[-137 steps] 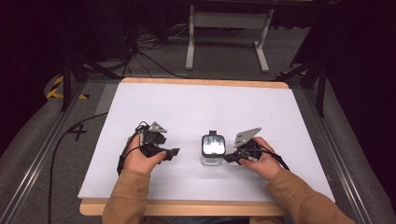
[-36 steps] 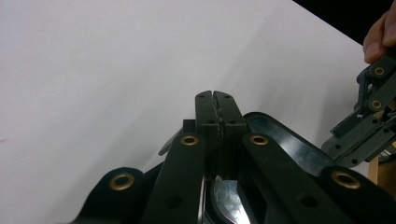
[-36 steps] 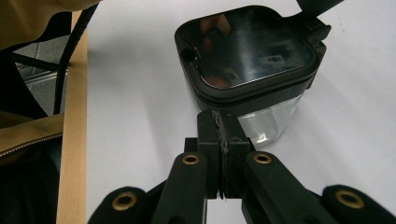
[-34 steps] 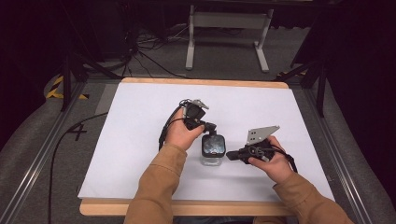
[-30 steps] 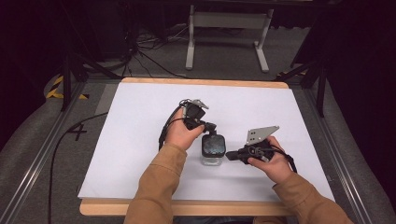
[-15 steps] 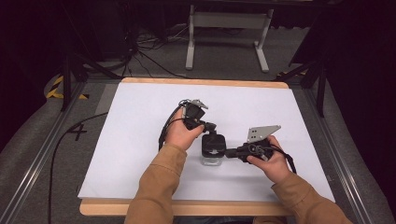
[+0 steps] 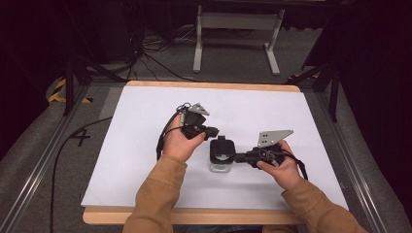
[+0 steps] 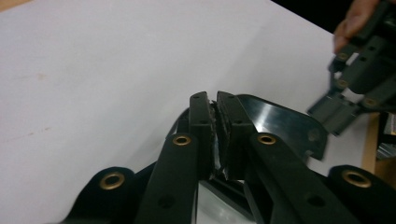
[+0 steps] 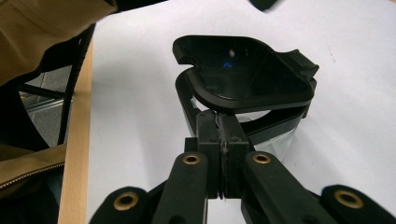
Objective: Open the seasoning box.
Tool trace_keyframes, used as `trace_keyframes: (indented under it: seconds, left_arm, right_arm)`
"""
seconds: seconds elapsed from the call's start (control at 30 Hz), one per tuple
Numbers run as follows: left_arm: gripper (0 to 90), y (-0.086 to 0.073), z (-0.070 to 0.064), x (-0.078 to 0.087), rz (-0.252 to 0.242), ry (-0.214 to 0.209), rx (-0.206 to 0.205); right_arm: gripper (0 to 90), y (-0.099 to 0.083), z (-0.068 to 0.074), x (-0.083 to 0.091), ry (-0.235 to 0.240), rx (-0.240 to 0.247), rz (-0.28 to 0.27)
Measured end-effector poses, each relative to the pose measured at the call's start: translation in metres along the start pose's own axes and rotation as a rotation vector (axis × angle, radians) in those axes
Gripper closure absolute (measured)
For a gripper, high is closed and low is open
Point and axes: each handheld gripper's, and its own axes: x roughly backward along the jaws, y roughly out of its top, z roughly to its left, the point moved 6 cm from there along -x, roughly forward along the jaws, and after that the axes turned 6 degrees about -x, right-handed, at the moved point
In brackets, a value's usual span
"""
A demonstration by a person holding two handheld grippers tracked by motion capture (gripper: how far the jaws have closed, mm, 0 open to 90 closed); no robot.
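A small clear container [image 7: 220, 165] with a hinged black lid [image 7: 221, 147] stands at the table's middle. In the right gripper view the lid [image 9: 243, 70] is tilted up off the black rim [image 9: 280, 122]. My right gripper [image 7: 236, 158] reaches in from the right and is shut on the container's near rim [image 9: 223, 140]. My left gripper [image 7: 215, 131] hovers just beyond the container's far side, jaws shut. I see nothing solid between its fingertips [image 8: 201, 112]. The glossy lid [image 8: 280, 121] lies right behind them.
The white table top [image 7: 145, 145] has a wooden front edge [image 7: 194, 216]. A black cable [image 7: 58, 160] runs over the floor at the left. A metal stand [image 7: 238, 22] is beyond the table's far edge.
Since the earliest frame my left gripper has moved from the table's left to the container's far side. The lid now looks raised and dark. Over the last half second little has moved.
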Motion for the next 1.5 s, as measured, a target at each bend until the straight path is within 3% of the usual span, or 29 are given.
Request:
trace_keyframes:
  seconds: [0.23, 0.43, 0.63, 0.83, 1.07, 1.23, 1.5]
  left_arm:
    - [88.3, -0.019, -0.028, 0.027, -0.014, -0.039, -0.032]
    - [89.2, -0.036, -0.045, 0.034, -0.012, -0.085, -0.021]
    - [87.3, -0.042, -0.046, 0.021, 0.027, -0.086, -0.024]
    - [86.6, -0.043, -0.046, 0.004, 0.053, -0.053, -0.034]
    - [85.3, -0.037, -0.043, -0.004, 0.016, -0.02, -0.045]
    - [85.3, -0.034, -0.04, -0.001, -0.004, -0.006, -0.043]
    - [84.6, -0.022, -0.035, 0.002, -0.027, 0.012, -0.039]
  right_arm:
    - [90.0, 0.002, 0.0, 0.003, 0.001, -0.007, -0.019]
    - [90.0, 0.004, 0.0, 0.002, -0.002, -0.012, -0.041]
    - [90.0, 0.006, 0.001, 0.004, -0.004, -0.009, -0.061]
    - [90.0, 0.007, 0.0, 0.006, -0.003, -0.013, -0.076]
    - [90.0, 0.006, 0.001, 0.004, 0.003, -0.018, -0.076]
    - [90.0, 0.001, -0.001, -0.004, 0.002, -0.021, -0.051]
    - [90.0, 0.0, -0.001, -0.006, 0.013, -0.031, -0.06]
